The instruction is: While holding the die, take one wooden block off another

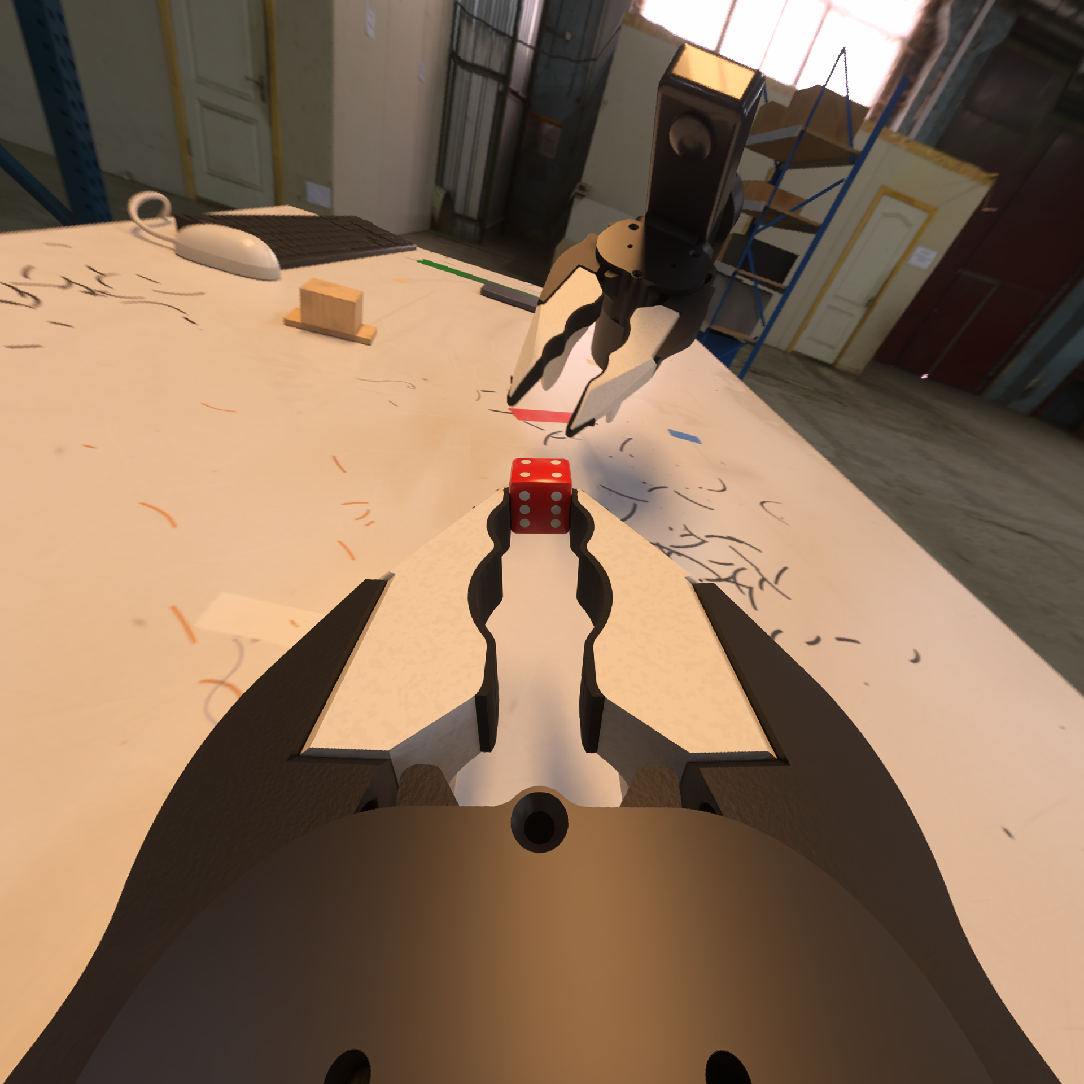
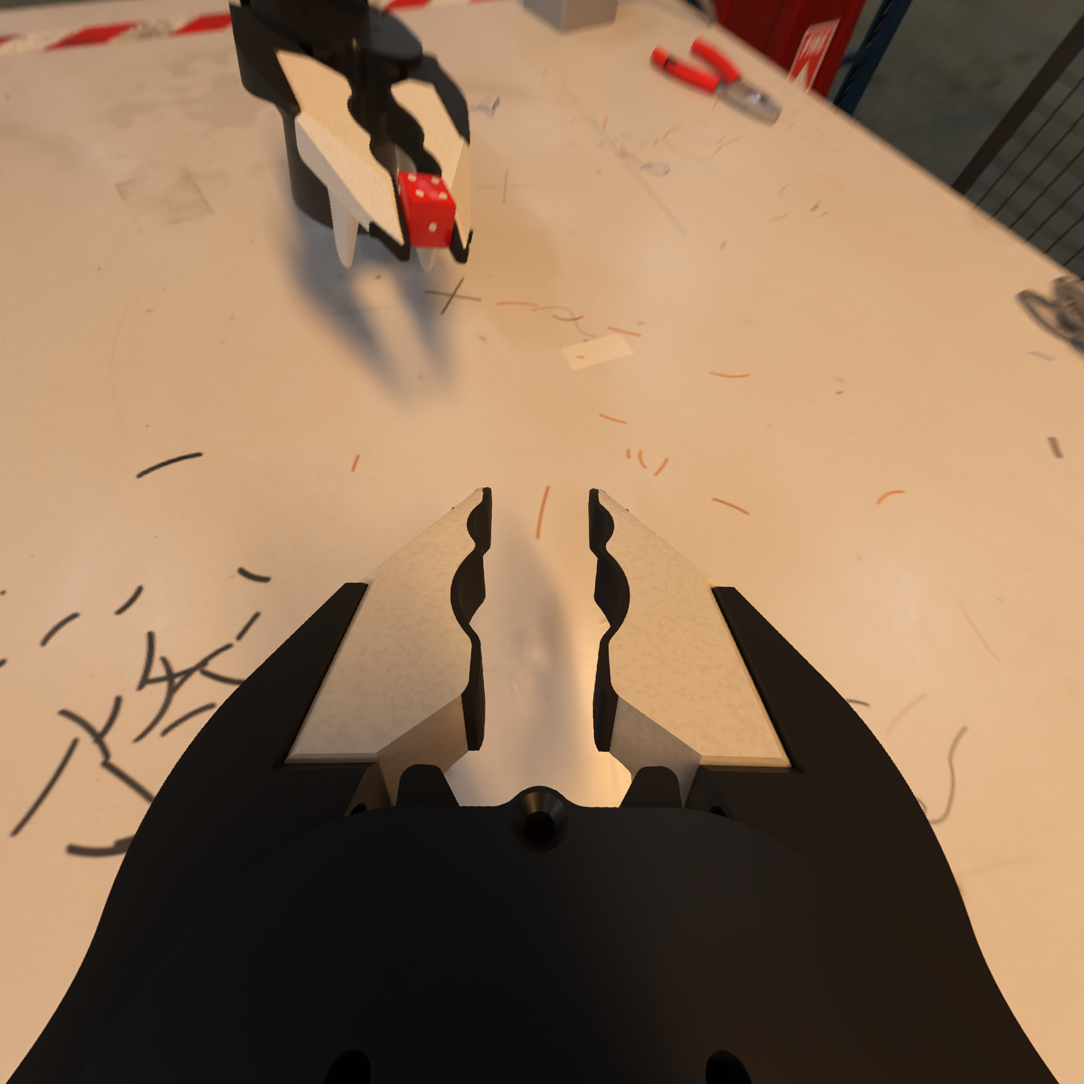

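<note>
Between the left gripper point(image 1: 539, 498) fingers the small red white-pipped die point(image 1: 540, 495) sits clamped clear of the scribbled white surface point(image 1: 176, 469), freeing the right gripper point(image 2: 539, 490), fingers apart and empty, for the thick wooden block point(image 1: 331, 305) stacked on the thin wooden slab point(image 1: 358, 334) far-left.

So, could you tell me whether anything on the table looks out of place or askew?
Nothing stands out. The thick wooden block sits upright on the flat wooden block, the small red die is held squarely between the left gripper fingers, and the right gripper is open and empty.
</note>
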